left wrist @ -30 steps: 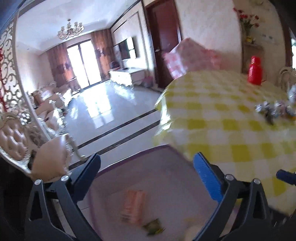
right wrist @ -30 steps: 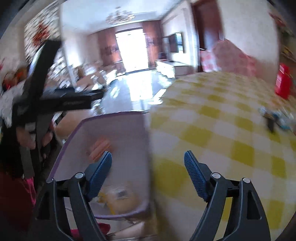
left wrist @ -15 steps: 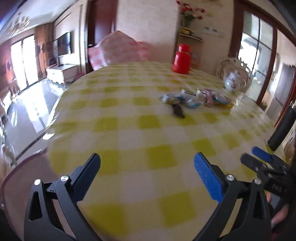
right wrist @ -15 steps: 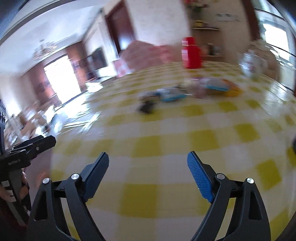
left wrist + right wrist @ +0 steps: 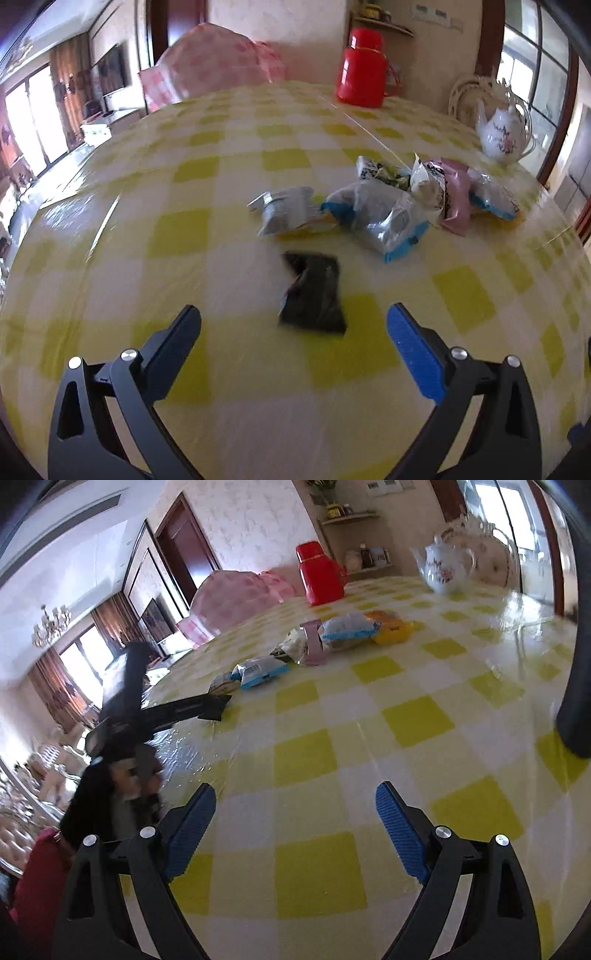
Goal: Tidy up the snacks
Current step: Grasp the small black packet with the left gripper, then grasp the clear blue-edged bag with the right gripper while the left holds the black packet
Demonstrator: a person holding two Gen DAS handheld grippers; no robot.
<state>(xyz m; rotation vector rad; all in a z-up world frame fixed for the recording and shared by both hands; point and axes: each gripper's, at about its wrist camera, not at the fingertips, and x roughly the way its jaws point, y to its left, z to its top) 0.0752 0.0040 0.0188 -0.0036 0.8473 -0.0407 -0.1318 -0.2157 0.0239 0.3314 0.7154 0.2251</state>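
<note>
Left claw (image 5: 293, 339) agape, crinkly, seemingly foil black packet (image 5: 313, 291)

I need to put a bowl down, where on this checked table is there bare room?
Bare cloth lies ahead of the right gripper, short of the snack pile, and left of the dark packet. It is crowded between pile, teapot and red flask.

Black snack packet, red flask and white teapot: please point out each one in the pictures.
Black snack packet (image 5: 313, 295), left wrist view, middle of the dark wrapper.
Red flask (image 5: 362, 70), left wrist view, middle of its body.
White teapot (image 5: 445, 570), right wrist view, its flowered belly.
</note>
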